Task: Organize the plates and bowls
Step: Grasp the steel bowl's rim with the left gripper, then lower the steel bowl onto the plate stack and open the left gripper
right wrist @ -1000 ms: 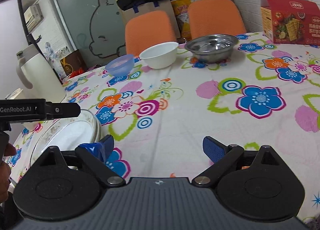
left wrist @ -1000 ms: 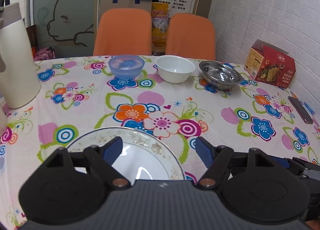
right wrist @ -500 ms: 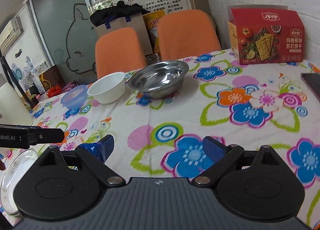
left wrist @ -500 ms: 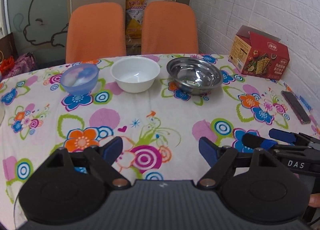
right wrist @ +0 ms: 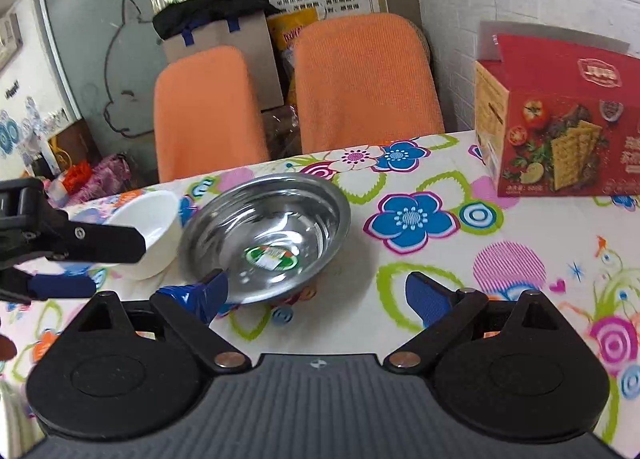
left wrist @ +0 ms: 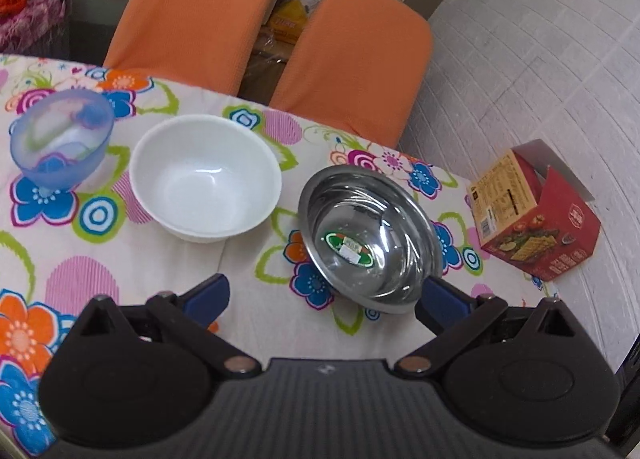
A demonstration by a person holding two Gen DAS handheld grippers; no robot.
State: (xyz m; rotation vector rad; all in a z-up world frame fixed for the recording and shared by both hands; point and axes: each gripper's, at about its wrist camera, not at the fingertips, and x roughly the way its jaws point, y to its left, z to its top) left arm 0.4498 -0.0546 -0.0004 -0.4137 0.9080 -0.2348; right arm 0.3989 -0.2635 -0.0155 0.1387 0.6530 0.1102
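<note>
Near the table's (left wrist: 248,299) far edge sit a shiny round steel bowl (left wrist: 366,233), smooth white bowl (left wrist: 206,179) and translucent blue bowl (left wrist: 60,139); left gripper (left wrist: 324,295) and right gripper (right wrist: 316,291) gape wide, holding nothing

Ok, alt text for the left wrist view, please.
The open left gripper hovers over a floral tablecloth near a steel bowl, with a white bowl and a blue translucent bowl to its left. A red cracker box and two orange chairs lie beyond.
</note>
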